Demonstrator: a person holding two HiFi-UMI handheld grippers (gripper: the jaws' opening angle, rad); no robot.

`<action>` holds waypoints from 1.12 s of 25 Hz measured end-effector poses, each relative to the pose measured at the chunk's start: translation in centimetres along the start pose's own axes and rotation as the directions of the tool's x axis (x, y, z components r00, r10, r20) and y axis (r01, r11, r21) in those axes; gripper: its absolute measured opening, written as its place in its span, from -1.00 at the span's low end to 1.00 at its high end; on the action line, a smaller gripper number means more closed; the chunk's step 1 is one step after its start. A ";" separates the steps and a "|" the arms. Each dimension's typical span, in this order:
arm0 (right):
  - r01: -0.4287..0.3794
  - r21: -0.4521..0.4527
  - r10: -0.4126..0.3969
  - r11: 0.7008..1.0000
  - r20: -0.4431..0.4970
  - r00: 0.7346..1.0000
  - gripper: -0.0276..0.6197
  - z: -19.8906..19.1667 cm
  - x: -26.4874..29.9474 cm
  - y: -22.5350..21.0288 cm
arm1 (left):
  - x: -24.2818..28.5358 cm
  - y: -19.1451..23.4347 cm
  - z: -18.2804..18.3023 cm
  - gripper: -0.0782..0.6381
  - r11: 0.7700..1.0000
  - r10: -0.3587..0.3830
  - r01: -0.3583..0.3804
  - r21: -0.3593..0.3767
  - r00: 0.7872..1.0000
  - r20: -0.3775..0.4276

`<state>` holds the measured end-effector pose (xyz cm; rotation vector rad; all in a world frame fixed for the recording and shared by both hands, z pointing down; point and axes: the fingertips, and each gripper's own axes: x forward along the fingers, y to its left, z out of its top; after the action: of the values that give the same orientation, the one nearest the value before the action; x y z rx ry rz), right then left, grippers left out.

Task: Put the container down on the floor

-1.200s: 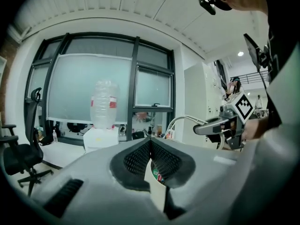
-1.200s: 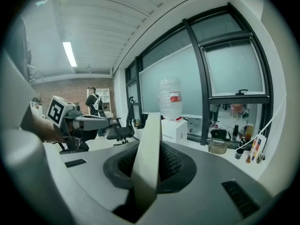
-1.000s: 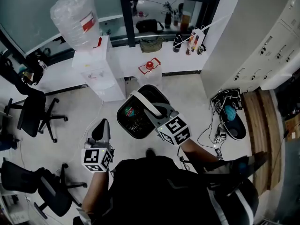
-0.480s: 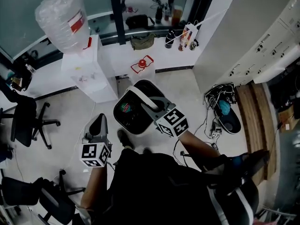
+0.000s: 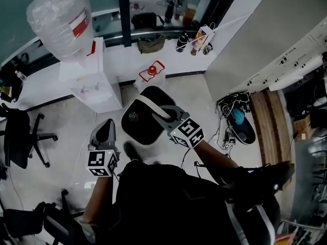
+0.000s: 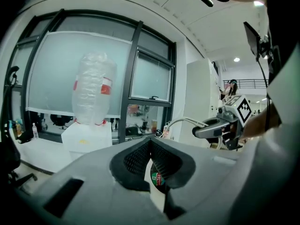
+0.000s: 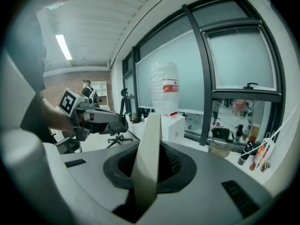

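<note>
1. The right gripper (image 5: 159,117) has its jaws clamped on the white handle (image 5: 144,104) of the black container (image 5: 137,130).
2. In the right gripper view, the handle runs as a pale strip up between the two pads and sticks out past them.
3. The container hangs from that handle over the floor (image 5: 66,131), straight ahead of the person. It is near the foot of the water dispenser (image 5: 91,86).
4. A round red-and-green label (image 5: 133,117) shows inside the container.
5. The left gripper (image 5: 108,126) is just left of the container and not touching it. Its jaws are closed together with nothing in them.
6. In the left gripper view, the pad tips meet, and a bit of the label shows through the slit below them.
7. An office chair (image 5: 18,137) stands well to the left.
</note>
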<state>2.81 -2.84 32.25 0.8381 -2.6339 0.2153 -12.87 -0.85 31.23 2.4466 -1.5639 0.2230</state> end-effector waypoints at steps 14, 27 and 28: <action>-0.033 -0.004 0.032 0.999 -0.072 0.997 -0.74 -1.1 10.5 -2.9 | 6.8 7.5 -2.6 -0.75 0.997 -0.075 0.074 -0.014 0.995 -0.059; -0.068 -0.001 0.068 0.998 -0.144 0.987 -0.74 -4.1 17.9 -6.3 | 13.3 11.8 -6.9 -0.75 0.994 -0.100 0.091 -0.067 0.984 -0.148; -0.084 -0.005 0.083 0.996 -0.148 0.985 -0.74 -4.7 18.3 -6.7 | 13.9 11.8 -7.4 -0.75 0.994 -0.095 0.085 -0.067 0.983 -0.158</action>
<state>-5.73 -16.78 43.89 0.6813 -2.5305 0.2740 -17.79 -15.72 43.07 2.3815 -1.3698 0.3433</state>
